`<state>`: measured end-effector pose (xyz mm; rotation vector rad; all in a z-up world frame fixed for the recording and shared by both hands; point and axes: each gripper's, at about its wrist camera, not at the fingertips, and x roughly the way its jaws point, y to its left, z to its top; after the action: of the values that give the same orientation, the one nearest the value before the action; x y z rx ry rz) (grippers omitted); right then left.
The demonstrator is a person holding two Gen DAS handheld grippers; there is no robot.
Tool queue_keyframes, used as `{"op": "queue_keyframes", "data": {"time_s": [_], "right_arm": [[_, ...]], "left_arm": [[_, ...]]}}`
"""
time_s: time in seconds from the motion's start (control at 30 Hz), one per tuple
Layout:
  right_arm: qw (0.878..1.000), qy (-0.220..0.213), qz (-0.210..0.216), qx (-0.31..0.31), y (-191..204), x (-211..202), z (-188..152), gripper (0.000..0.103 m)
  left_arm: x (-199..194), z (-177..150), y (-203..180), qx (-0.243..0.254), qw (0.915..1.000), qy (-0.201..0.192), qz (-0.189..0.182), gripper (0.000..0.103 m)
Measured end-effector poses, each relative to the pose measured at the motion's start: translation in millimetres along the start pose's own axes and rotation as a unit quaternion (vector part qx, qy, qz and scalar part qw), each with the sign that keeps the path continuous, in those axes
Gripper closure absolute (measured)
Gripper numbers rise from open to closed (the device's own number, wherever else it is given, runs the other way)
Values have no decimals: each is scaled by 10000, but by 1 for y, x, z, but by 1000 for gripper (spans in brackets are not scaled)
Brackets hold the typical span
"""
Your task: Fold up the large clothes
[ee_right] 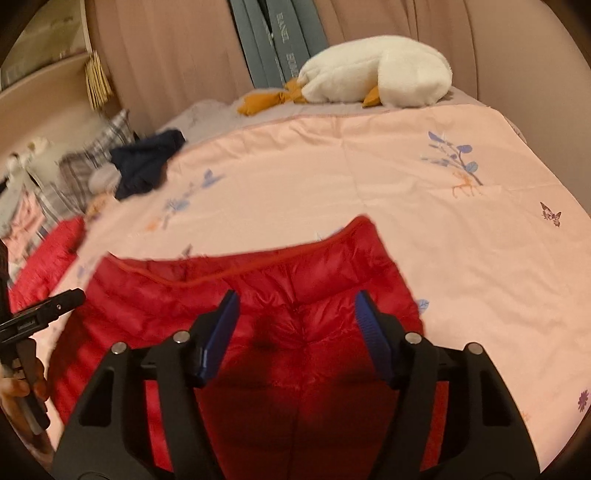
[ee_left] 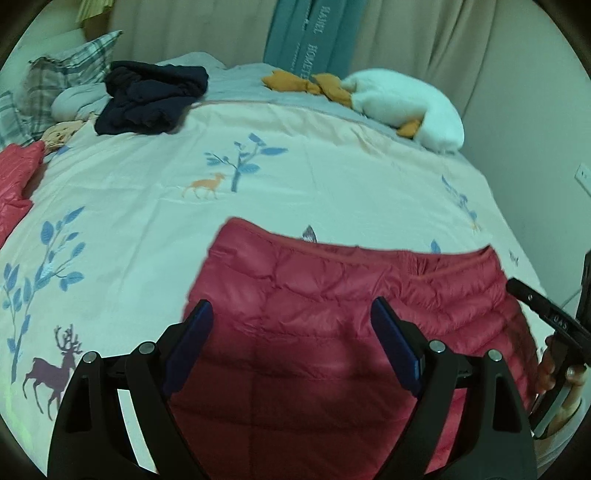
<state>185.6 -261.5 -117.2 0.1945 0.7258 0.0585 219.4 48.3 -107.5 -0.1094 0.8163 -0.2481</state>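
While both the left tool and the right tool hover spread and empty, the red down garment lies directly beneath and ahead of them on the bed, apparently only partly folded.

A bed fills the room's middle, covered by a pale pink quilt printed with blue trees, deer and butterflies. Behind it hang beige curtains, with teal fabric panels bearing white lettering in front of them. A white plush goose with orange feet lies at the bed's far edge. Plaid pillows sit at the far left corner, beside a dark navy heap of cloth. A wall socket shows on the plain right wall. A cream shelf stands at left. Light is dim, indoor.
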Motion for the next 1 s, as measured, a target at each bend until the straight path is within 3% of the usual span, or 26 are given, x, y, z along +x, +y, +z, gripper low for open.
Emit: {"op": "queue_keyframes", "data": {"time_s": [0.1, 0.2, 0.5, 0.57, 0.67, 1.0], "right_arm": [[9994, 263, -121, -172, 3, 30, -5, 38], [9979, 538, -56, -351, 12, 54, -14, 38], [9976, 645, 53, -228, 10, 64, -15, 37], [9985, 516, -30, -191, 11, 52, -13, 37], [9995, 194, 206, -165, 18, 21, -14, 35], [9944, -278, 451, -916, 67, -64, -56, 33]], "left_arm": [[24, -12, 5, 97, 9994, 238, 214, 15], [35, -26, 18, -41, 9994, 319, 155, 15], [37, -32, 15, 65, 9992, 214, 329, 15], [36, -31, 12, 102, 9987, 206, 462, 15], [22, -30, 8, 79, 9982, 141, 579, 15], [-46, -61, -27, 284, 9989, -237, 294, 15]]}}
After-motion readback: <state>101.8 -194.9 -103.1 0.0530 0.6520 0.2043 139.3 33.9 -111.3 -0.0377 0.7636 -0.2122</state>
